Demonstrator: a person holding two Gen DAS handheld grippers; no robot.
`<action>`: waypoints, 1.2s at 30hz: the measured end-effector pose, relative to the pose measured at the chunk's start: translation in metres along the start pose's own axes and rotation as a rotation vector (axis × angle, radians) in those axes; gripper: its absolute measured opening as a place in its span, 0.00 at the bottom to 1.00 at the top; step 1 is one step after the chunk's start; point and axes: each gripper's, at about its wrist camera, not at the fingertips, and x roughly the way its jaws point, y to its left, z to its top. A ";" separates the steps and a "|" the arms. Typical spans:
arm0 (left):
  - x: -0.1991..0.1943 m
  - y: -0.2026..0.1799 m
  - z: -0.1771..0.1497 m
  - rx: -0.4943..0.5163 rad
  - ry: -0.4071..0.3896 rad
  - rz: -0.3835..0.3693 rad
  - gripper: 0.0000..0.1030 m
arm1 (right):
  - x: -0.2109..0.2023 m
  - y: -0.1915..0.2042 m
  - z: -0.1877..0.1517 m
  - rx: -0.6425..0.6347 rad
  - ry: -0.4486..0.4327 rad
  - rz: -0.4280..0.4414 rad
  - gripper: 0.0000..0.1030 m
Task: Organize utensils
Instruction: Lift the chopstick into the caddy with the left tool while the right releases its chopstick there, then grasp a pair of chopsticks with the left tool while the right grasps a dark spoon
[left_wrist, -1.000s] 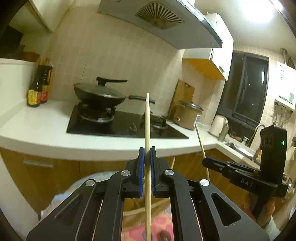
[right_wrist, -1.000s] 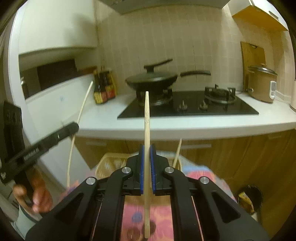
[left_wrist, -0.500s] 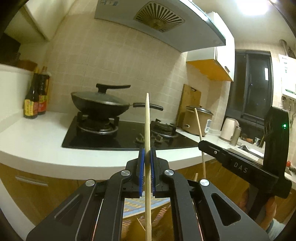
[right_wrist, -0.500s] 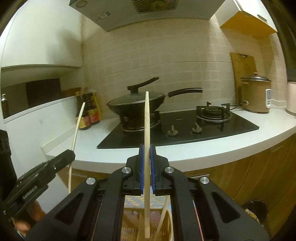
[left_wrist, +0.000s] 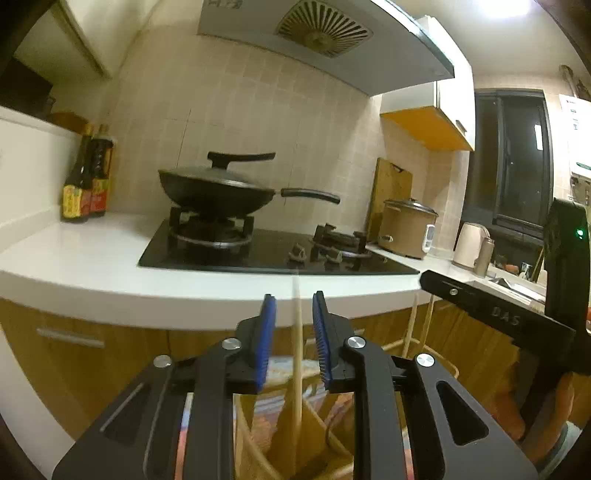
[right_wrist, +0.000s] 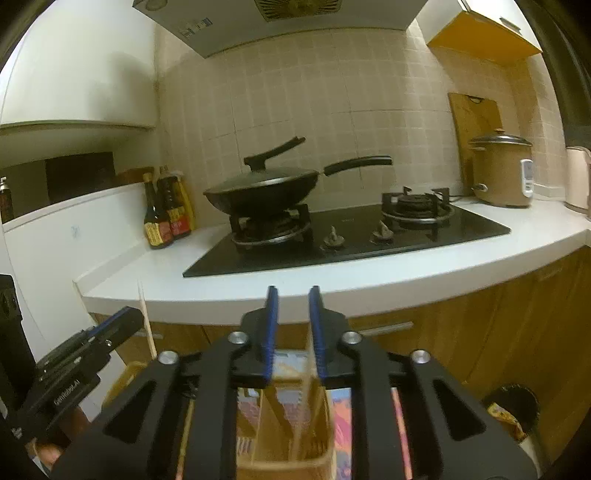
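The wooden holder (right_wrist: 291, 443) sits low in front of me, below the edge of the white counter (left_wrist: 110, 273), on a bright patterned cloth (right_wrist: 341, 410), with dividers splitting it into compartments. Both of my tools hang over it.

My left gripper (left_wrist: 293, 332) is opening its jaws; the blue pads stand clear of the chopstick (left_wrist: 297, 362) between them, which is upright, blurred, its lower end down inside the holder. My right gripper (right_wrist: 291, 328) is opening too, and its own chopstick (right_wrist: 306, 373) is a pale streak close against the right-hand pad, its lower part in the holder as well. I cannot tell whether that pad touches it.

What worries me, biggest first:

- The holder looks light. If I pull either tool away carelessly, a finger could catch its rim and tip it, spilling the sticks already standing there.
- The two chopsticks may end in different compartments, since I cannot see which slot each foot lands in, and the pair would be split.
- The right one, so near its pad, could drag on the rubber as the jaws part and lean out over the rim.
- Either one could bounce off a divider and rest crooked
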 end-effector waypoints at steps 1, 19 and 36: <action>-0.005 0.003 -0.001 -0.014 0.006 -0.009 0.21 | -0.006 -0.002 -0.002 0.006 0.007 0.001 0.18; -0.096 0.010 -0.037 -0.100 0.141 -0.041 0.51 | -0.082 0.004 -0.064 0.006 0.225 -0.014 0.37; -0.124 0.007 -0.130 -0.066 0.539 -0.006 0.43 | -0.089 0.025 -0.164 0.035 0.602 0.014 0.36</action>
